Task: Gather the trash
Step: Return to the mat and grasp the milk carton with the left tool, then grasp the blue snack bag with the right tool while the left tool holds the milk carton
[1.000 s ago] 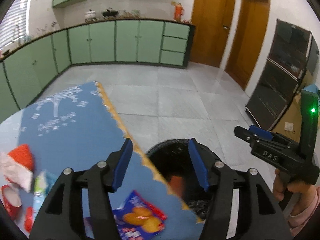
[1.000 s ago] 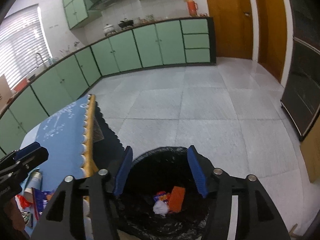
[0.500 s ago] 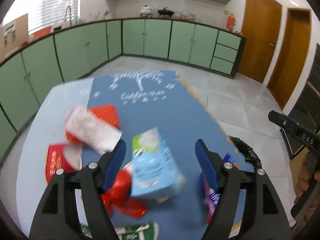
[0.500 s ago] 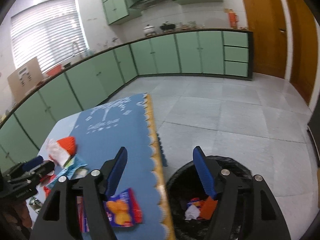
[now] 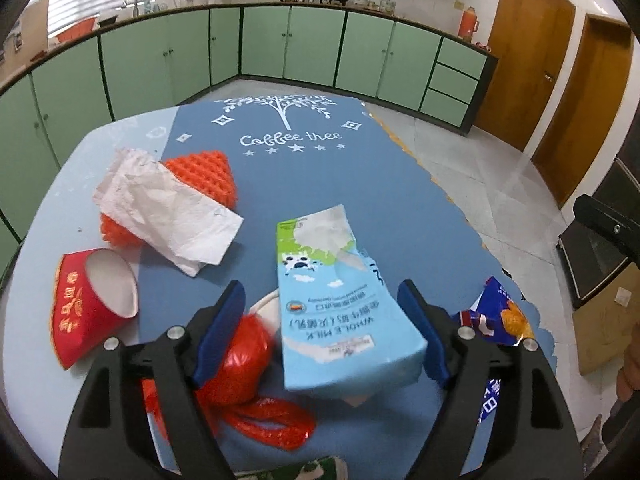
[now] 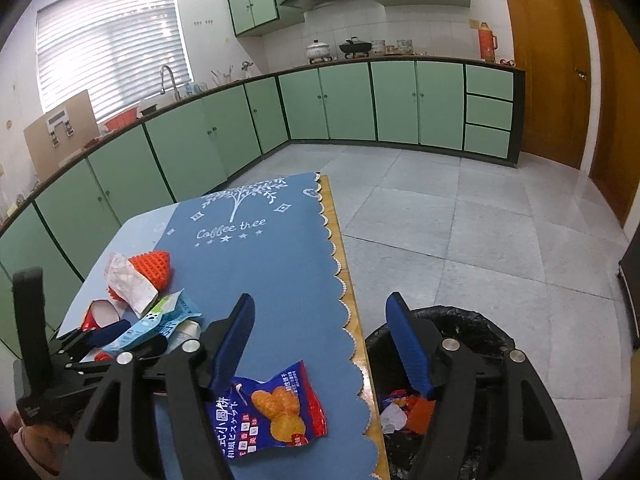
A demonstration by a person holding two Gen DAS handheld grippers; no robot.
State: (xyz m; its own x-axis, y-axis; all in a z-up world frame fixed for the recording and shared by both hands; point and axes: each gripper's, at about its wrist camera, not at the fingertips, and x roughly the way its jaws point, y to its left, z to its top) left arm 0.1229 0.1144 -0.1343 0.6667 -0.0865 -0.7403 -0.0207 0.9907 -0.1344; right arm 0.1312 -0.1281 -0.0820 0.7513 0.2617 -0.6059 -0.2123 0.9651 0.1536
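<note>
The left hand-held gripper (image 5: 320,320) hangs over the bench (image 5: 52,184) with its jaws wide apart; they have just been opening. The light-blue milk carton (image 5: 340,320) lies flat between the 2 blue pads (image 5: 218,330), and neither pad presses on it, so nothing is held. Under the carton's left side sits a crumpled red plastic bag (image 5: 240,368), with a white cup rim (image 5: 266,306) showing just above it. At the carton's right, near the bench edge, lies a blue biscuit wrapper (image 5: 496,316).

The right hand-held gripper (image 6: 320,344) is also spread wide, its jaws having just been opening, and it grips nothing. The biscuit wrapper (image 6: 272,412) lies on the blue mat (image 6: 280,264) below and beside its left finger. To the right of the bench, on the floor, stands a bin lined with a black bag (image 6: 472,328); scraps of red, orange and white trash (image 6: 404,412) lie inside it.

Farther left on the bench, a red paper cup (image 5: 88,312) lies on its side, mouth toward the carton. Beyond it a creased white paper bag (image 5: 168,208) rests on top of an orange foam net (image 5: 200,176). Past these the mat is printed with a white tree and the words "Coffee tree" (image 5: 290,140). Green cabinets (image 5: 312,44) line the far wall, with pots on top.
</note>
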